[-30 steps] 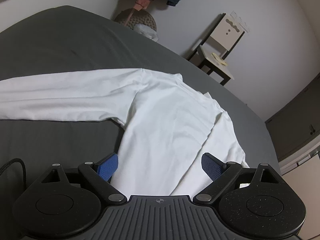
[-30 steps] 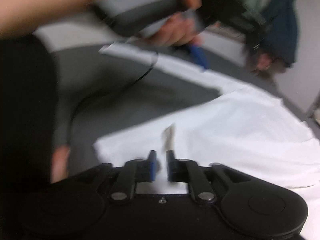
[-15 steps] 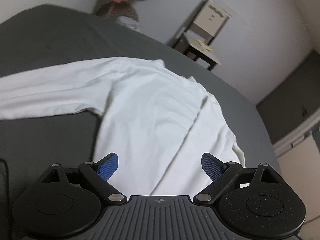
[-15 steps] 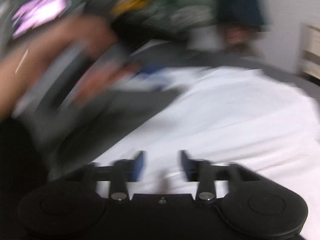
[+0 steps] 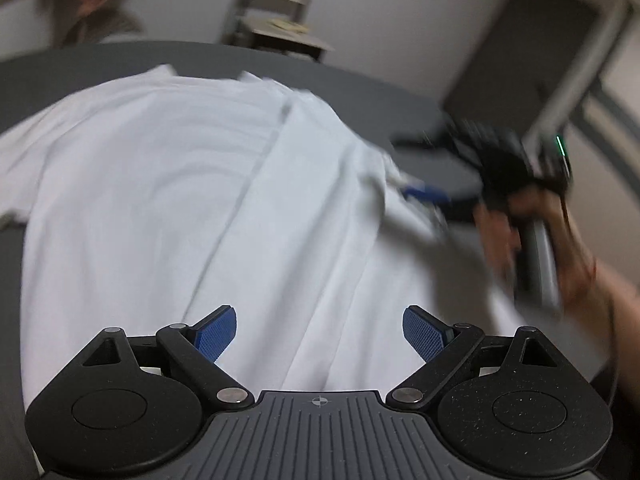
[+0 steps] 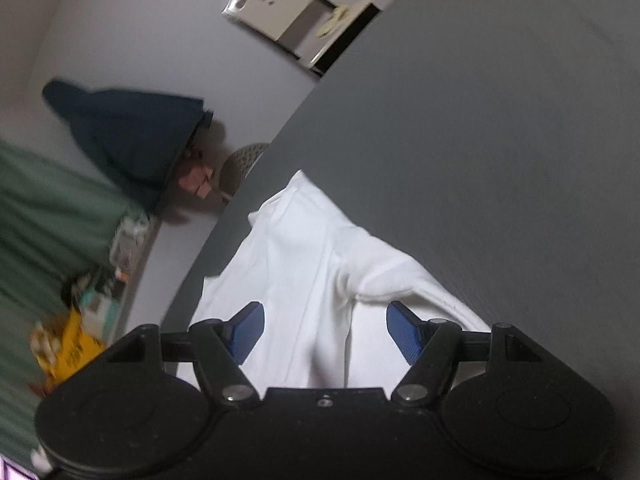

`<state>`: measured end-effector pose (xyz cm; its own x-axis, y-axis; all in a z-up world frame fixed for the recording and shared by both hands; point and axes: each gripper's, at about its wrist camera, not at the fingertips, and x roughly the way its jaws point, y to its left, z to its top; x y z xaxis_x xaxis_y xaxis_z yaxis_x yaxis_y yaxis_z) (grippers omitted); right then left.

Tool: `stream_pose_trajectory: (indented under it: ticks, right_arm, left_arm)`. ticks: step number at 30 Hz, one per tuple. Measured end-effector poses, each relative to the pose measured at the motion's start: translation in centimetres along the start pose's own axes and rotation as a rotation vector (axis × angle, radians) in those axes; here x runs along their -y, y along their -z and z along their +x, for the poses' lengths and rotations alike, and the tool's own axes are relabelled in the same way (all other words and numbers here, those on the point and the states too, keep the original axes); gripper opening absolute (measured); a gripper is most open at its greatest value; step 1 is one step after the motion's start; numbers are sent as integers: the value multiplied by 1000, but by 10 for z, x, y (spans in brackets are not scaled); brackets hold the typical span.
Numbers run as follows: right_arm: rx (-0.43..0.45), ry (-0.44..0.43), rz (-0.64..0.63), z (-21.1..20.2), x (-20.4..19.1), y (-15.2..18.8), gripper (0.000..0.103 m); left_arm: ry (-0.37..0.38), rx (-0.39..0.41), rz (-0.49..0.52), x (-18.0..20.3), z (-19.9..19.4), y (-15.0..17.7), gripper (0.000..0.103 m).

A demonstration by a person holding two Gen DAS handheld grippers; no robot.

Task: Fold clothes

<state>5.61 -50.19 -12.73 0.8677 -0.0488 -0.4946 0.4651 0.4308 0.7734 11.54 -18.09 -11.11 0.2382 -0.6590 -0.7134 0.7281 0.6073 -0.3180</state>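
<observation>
Both grippers spread wide over the white shirt, nothing gripped.

The white shirt (image 5: 168,200) lies flat across the dark grey bed (image 6: 500,140), with a fold line running down its middle in the left wrist view. The left gripper (image 5: 319,330) hangs right above the cloth, its blue fingers (image 5: 216,334) far apart and holding nothing. Off to its right side, blurred, a hand (image 5: 532,236) grips the handle of the right gripper (image 6: 323,330) by the shirt's edge. In the right wrist view that gripper's blue fingers (image 6: 404,330) are splayed just as wide and hold nothing, with a sleeve (image 6: 404,280) lying bunched between and beyond them near the bed's edge. A chair (image 6: 296,28) stands against the wall behind.
</observation>
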Motion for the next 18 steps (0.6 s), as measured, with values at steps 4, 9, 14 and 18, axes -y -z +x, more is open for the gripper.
stream_pose_trajectory:
  ticks: [4, 9, 14, 18]
  right_arm:
    - [50, -60, 23, 10, 9, -4, 68]
    - [165, -97, 73, 0, 23, -8, 65]
    - [175, -85, 184, -10, 53, -17, 40]
    - [138, -34, 151, -14, 48, -14, 57]
  left_arm:
    - [-21, -77, 60, 6, 17, 7, 91]
    - [-41, -70, 137, 13, 13, 11, 91]
    - [-57, -86, 193, 17, 12, 15, 91]
    - [-75, -116, 219, 19, 9, 14, 91]
